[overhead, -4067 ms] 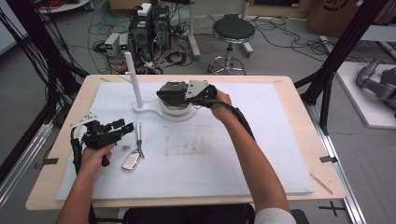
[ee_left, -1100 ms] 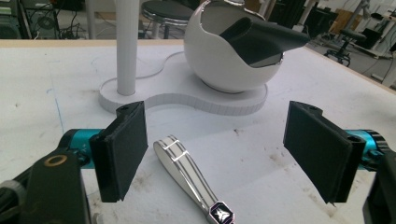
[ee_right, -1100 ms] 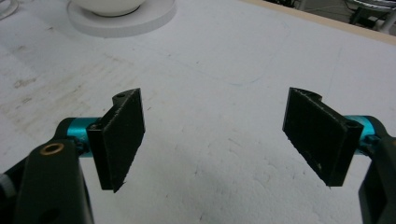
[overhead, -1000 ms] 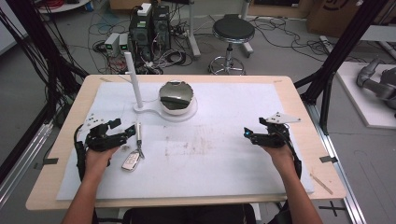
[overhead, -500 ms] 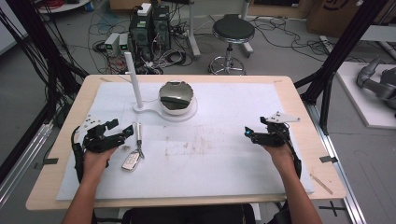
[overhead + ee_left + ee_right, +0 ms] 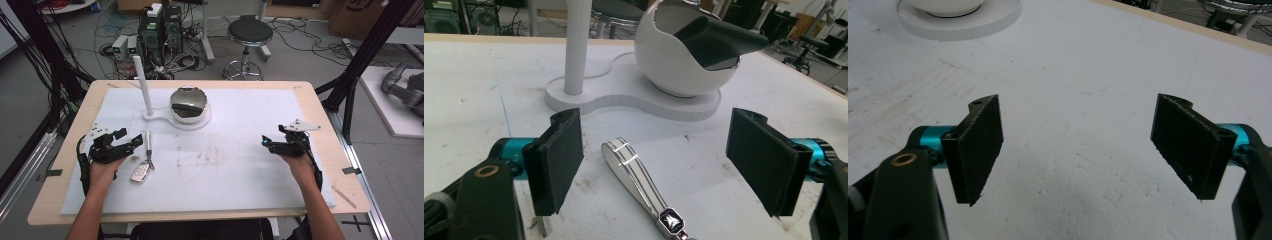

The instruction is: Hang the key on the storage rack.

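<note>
Resting on the white mat (image 6: 240, 175), the left gripper (image 6: 131, 142) holds its jaws wide apart and empty, the key fob strap (image 6: 636, 167) lying between them, near the white stand (image 6: 634, 97). The right gripper (image 6: 267, 144), well apart, is likewise spread and empty.

A pale wooden tabletop (image 6: 320, 107) covered by a white sheet stands on a grey concrete floor (image 6: 300, 55). Beyond it sit a round black stool (image 6: 249, 33), black computer boxes (image 6: 160, 27) and tangled black cables (image 6: 112, 50). Black frame posts (image 6: 370, 55) flank the sides.
</note>
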`<state>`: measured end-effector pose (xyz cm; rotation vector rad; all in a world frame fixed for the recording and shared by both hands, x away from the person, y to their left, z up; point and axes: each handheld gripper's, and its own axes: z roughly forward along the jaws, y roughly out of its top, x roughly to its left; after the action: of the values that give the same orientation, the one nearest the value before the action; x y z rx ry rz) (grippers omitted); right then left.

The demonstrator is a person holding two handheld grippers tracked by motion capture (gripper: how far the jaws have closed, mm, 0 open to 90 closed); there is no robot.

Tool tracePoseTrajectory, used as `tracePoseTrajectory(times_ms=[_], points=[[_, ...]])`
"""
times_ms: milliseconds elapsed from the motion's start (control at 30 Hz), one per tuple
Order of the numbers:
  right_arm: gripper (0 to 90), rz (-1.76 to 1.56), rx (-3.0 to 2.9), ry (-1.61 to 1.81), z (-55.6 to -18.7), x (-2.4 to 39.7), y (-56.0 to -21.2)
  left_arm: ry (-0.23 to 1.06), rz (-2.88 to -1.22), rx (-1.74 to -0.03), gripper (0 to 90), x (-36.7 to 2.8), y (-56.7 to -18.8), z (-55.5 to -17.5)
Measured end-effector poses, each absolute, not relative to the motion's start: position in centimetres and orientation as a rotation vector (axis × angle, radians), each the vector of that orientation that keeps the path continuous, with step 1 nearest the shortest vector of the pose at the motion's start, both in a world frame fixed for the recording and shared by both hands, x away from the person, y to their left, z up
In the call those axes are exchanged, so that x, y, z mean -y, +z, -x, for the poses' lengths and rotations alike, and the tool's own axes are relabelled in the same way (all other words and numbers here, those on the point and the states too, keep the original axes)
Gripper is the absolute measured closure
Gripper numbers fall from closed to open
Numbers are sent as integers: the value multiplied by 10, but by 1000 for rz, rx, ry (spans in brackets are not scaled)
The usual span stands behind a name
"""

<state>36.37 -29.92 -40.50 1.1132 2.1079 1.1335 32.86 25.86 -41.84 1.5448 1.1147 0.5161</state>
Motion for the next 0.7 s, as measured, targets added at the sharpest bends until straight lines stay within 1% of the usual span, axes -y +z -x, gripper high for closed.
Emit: tracePoseTrajectory(times_ms=[100,333,367,433,500,533,600,633,700], points=[[214,-1098,-2116,1128,-364,298,-405,520,-1548,-1131,228,-258,-418,-328],[213,-1092,-2120,1136,-362,298,-404,536,-1643,-1186,231,-248,-421,-329],[214,-1093,-2125,1132,-362,297,-405,530,-1648,-1189,249,-247,-422,-330],[214,-1085,-2132,1126,-363,296,-405,527,-1670,-1204,318,-245,-424,-331],[214,-1085,-2136,1126,-364,296,-406,517,-1690,-1226,336,-243,-427,-334],[214,-1091,-2135,1128,-363,296,-406,506,-1693,-1237,364,-241,-428,-334],[214,-1087,-2139,1126,-363,296,-406,497,-1708,-1247,389,-238,-429,-336],[214,-1089,-2140,1124,-363,296,-406,499,-1717,-1251,423,-236,-429,-337],[214,-1086,-2142,1123,-362,296,-406,501,-1736,-1255,423,-231,-431,-340]])
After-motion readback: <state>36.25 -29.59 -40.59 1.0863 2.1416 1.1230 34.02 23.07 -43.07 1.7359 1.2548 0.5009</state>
